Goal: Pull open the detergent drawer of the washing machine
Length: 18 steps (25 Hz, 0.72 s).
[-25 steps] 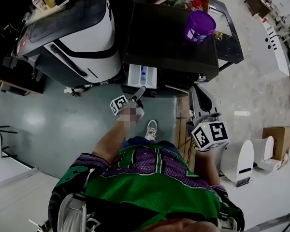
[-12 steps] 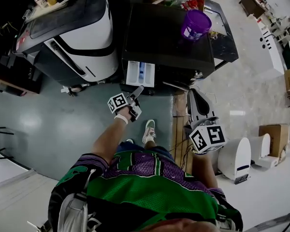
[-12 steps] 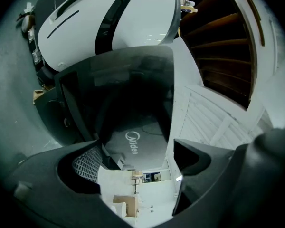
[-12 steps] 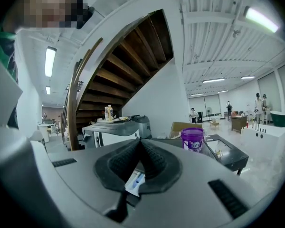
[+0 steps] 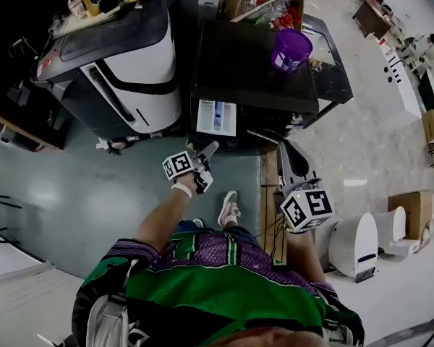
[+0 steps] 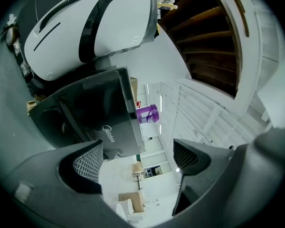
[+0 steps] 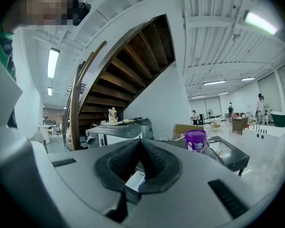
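The detergent drawer (image 5: 217, 117) stood out of the front of the dark washing machine (image 5: 254, 63), probably fully. Our left claw (image 5: 210, 148) hung wide and empty just near of it, the right claw (image 7: 140, 146) closed on nothing. If more travel remained, we should pull straight.

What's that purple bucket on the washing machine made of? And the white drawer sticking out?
Purple bucket: probably plastic, going by its smooth, evenly coloured, slightly shiny wall and printed label. Detergent drawer: likely moulded plastic, white and matte-looking, with a blue insert inside.
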Each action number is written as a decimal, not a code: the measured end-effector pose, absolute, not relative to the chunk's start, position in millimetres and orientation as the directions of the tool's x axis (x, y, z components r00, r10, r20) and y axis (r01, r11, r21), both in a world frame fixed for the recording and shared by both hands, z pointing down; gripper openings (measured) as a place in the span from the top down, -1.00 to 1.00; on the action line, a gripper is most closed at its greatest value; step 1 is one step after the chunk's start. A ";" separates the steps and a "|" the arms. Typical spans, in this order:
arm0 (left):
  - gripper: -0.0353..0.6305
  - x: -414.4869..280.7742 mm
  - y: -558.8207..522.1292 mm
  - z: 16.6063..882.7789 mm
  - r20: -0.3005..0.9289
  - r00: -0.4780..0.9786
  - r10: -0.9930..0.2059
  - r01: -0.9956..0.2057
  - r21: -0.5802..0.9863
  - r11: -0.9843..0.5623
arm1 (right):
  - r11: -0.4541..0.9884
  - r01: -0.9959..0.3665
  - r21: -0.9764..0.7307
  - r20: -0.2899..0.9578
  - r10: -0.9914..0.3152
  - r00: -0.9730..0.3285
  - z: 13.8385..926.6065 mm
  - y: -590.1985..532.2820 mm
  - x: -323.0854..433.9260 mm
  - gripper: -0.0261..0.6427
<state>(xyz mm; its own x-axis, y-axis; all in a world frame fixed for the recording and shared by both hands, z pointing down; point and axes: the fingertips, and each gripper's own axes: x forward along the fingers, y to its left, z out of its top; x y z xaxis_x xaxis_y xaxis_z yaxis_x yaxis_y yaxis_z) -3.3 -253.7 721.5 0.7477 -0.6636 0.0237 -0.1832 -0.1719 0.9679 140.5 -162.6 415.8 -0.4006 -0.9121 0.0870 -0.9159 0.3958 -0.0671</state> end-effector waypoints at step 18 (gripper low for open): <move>-0.49 -49.4 -194.5 599.3 0.023 0.781 -0.624 -0.462 0.694 -0.553 | 0.416 -0.905 -0.088 0.014 -0.908 -0.419 384.9 -119.9 103.6 0.92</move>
